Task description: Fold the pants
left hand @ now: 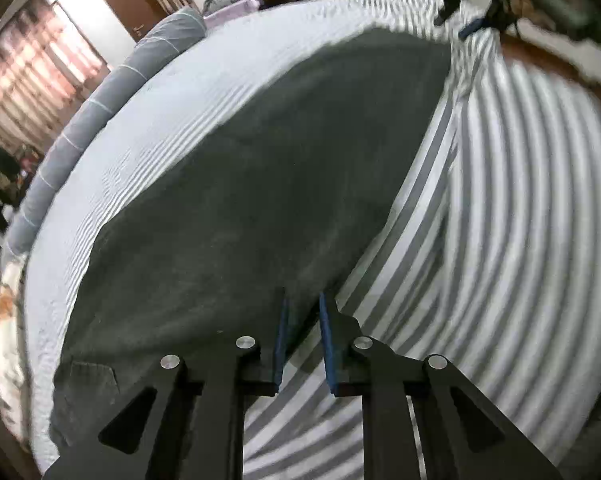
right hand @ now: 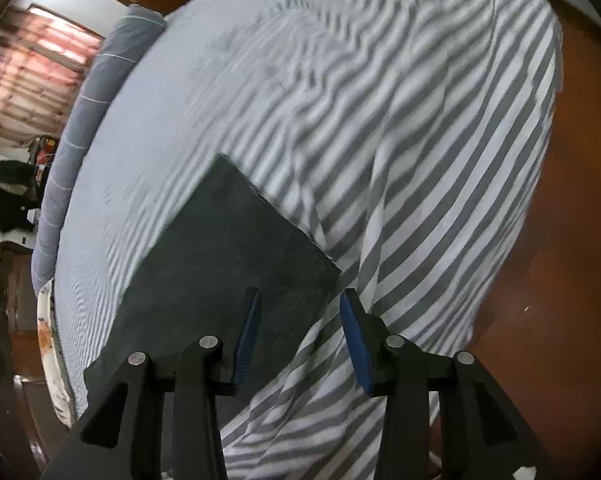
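Lying flat on a grey-and-white striped bed sheet (left hand: 520,168), one pair of dark charcoal fabric pants (left hand: 268,184) runs in the left wrist view from 7 o'clock up to 1 o'clock, with a sewn patch pocket near the lower left end. Left gripper (left hand: 303,300), black arms with blue-padded fingers (left hand: 281,340): jaws narrowly parted, straddling the near edge of the pants at 6 o'clock; whether the pads pinch the cloth cannot be told. Right gripper (right hand: 298,300), same build, blue-padded fingers (right hand: 247,336): jaws set wider apart, nothing between them but sheet and the pants' edge; the left finger overlaps the dark fabric, the right finger is over the stripes. In the right wrist view the pants (right hand: 228,248) end in a straight hem slanting from centre toward 4 o'clock, the corner just beyond the fingertips. The right gripper (left hand: 472,4) also appears in the left wrist view at 1 o'clock, blurred, beside the far end of the pants. Grey bolster pillow with thin white bands (right hand: 96,92): along the bed's edge at 10 o'clock. Reddish curtain (right hand: 36,80): at 10 o'clock beyond the pillow. Brown wooden door (left hand: 132,0): at 11 o'clock. Brown floor (right hand: 560,240): at 3 o'clock past the hanging sheet.
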`<action>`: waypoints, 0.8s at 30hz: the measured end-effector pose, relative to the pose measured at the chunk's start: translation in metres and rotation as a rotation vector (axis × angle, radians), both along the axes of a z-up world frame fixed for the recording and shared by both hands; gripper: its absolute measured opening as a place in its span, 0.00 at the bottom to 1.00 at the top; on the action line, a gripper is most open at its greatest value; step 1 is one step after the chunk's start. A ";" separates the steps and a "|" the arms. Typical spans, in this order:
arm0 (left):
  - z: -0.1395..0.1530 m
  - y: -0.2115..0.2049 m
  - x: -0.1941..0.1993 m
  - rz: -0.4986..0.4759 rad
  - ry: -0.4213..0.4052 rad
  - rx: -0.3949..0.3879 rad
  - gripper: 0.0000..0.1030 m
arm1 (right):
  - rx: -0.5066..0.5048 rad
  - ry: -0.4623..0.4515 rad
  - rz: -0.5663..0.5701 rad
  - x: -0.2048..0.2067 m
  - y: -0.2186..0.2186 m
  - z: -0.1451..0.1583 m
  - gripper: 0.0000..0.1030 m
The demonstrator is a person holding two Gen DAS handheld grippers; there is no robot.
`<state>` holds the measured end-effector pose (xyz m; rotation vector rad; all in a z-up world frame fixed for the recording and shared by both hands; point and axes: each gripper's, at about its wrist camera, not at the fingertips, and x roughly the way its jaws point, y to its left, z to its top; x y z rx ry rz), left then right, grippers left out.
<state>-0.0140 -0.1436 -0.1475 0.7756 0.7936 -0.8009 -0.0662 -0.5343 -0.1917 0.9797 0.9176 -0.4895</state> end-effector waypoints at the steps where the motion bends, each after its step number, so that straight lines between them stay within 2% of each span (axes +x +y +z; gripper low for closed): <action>1: 0.008 0.005 0.002 0.017 0.002 -0.026 0.18 | -0.014 -0.010 0.013 0.002 0.002 0.008 0.38; 3: 0.028 0.022 0.016 0.101 0.001 -0.106 0.26 | -0.045 -0.041 0.081 0.015 0.011 0.031 0.38; 4: 0.034 0.028 0.024 0.137 0.001 -0.131 0.34 | -0.052 -0.069 0.148 0.030 0.020 0.044 0.38; 5: 0.042 0.040 0.038 0.221 -0.005 -0.178 0.39 | -0.053 -0.091 0.214 0.045 0.030 0.054 0.38; 7: 0.048 0.057 0.064 0.358 -0.022 -0.230 0.41 | -0.060 -0.115 0.332 0.077 0.053 0.068 0.38; 9: 0.046 0.070 0.083 0.474 -0.041 -0.231 0.41 | -0.058 -0.147 0.483 0.117 0.088 0.079 0.38; 12: 0.035 0.090 0.107 0.610 -0.009 -0.250 0.41 | 0.015 -0.173 0.697 0.191 0.150 0.085 0.38; 14: 0.027 0.099 0.117 0.662 0.017 -0.249 0.41 | 0.057 -0.168 0.803 0.233 0.189 0.082 0.38; 19: -0.004 0.111 0.130 0.719 0.084 -0.156 0.41 | 0.138 -0.119 0.991 0.319 0.276 0.064 0.38; 24: -0.014 0.116 0.132 0.730 0.127 -0.175 0.41 | 0.203 -0.009 1.113 0.367 0.336 0.025 0.38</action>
